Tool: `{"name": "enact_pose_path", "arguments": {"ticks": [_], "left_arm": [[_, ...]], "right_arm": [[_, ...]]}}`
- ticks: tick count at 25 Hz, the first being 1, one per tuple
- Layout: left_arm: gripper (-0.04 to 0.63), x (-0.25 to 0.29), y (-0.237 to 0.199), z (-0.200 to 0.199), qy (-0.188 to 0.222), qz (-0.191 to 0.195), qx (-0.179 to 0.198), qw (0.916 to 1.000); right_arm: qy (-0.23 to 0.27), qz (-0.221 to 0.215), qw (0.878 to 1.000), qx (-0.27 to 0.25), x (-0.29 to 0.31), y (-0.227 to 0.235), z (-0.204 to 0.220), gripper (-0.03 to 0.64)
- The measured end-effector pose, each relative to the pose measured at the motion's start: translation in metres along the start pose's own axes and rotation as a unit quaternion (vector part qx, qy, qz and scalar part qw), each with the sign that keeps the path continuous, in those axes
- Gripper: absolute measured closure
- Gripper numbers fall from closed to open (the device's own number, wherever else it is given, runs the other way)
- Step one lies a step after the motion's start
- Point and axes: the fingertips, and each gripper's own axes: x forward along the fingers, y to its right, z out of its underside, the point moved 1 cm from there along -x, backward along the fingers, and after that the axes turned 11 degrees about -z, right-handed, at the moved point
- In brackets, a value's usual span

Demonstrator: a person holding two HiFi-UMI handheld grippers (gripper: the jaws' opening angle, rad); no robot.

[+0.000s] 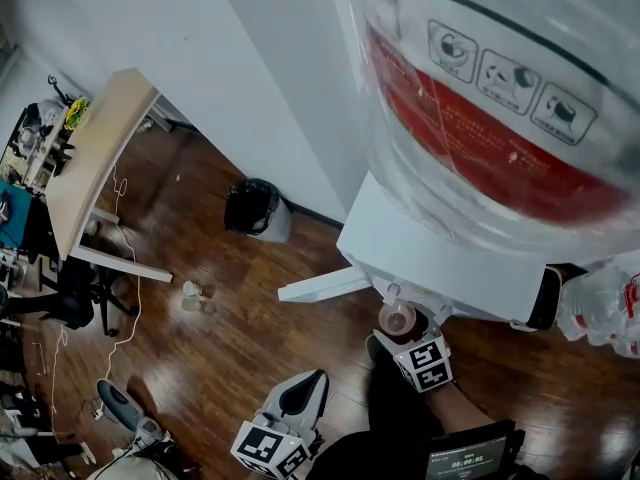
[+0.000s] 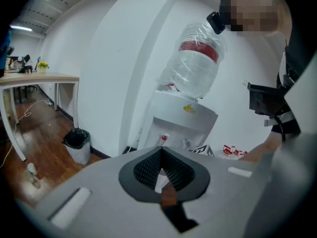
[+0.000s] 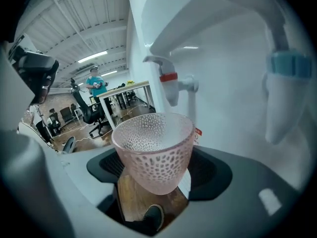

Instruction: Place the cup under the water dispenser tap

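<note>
A white water dispenser (image 1: pixel 420 253) with a big clear bottle (image 1: pixel 500 98) on top fills the right of the head view. My right gripper (image 1: pixel 405 333) is shut on a pink dimpled glass cup (image 1: pixel 397 317), held upright just in front of the dispenser's taps (image 1: pixel 392 293). In the right gripper view the cup (image 3: pixel 153 150) sits between the black pads (image 3: pixel 210 170), with the red tap (image 3: pixel 168 83) above and behind it and the blue tap (image 3: pixel 290 66) to the right. My left gripper (image 1: pixel 310 380) hangs lower left, shut and holding nothing (image 2: pixel 160 155), pointing at the dispenser (image 2: pixel 183 118).
A black-lined bin (image 1: pixel 257 208) stands by the wall left of the dispenser. A wooden desk (image 1: pixel 95 158) is further left, with cables and a small bottle (image 1: pixel 191 295) on the wood floor. A plastic bag (image 1: pixel 605 308) lies right of the dispenser. A shoe (image 3: pixel 151 217) shows below the cup.
</note>
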Motion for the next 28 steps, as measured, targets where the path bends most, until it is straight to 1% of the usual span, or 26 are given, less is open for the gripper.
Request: {"name": "enact_pose_path", "arguments": {"ticks": [2, 4, 8, 14, 20, 23, 28], "left_arm": [[0.595, 0.007, -0.005, 0.01, 0.001, 0.002, 0.0, 1.0], [0.595, 0.015, -0.011, 0.015, 0.011, 0.003, -0.005, 0.9999], [0.595, 0.031, -0.026, 0.018, 0.019, 0.003, -0.01, 0.9998], [0.595, 0.044, -0.043, 0.023, 0.037, -0.002, -0.018, 0.9992], [0.595, 0.058, -0.044, 0.035, 0.028, 0.021, -0.032, 0.9989], [0.594, 0.065, -0.048, 0.036, 0.024, 0.021, -0.03, 0.999], [0.594, 0.069, -0.047, 0.039, 0.021, 0.02, -0.039, 0.9988]], "right_arm": [[0.002, 0.003, 1.0, -0.003, 0.007, 0.003, 0.005, 0.239], [0.007, 0.011, 1.0, -0.004, 0.016, 0.01, 0.01, 0.239], [0.016, 0.035, 0.999, -0.005, 0.035, 0.031, 0.014, 0.239], [0.017, 0.047, 0.999, -0.013, 0.056, 0.046, 0.02, 0.239], [0.013, 0.049, 0.998, -0.037, 0.068, 0.053, 0.02, 0.239], [0.022, 0.052, 0.998, -0.037, 0.075, 0.054, 0.02, 0.239], [0.036, 0.061, 0.997, -0.029, 0.076, 0.055, 0.018, 0.239]]}}
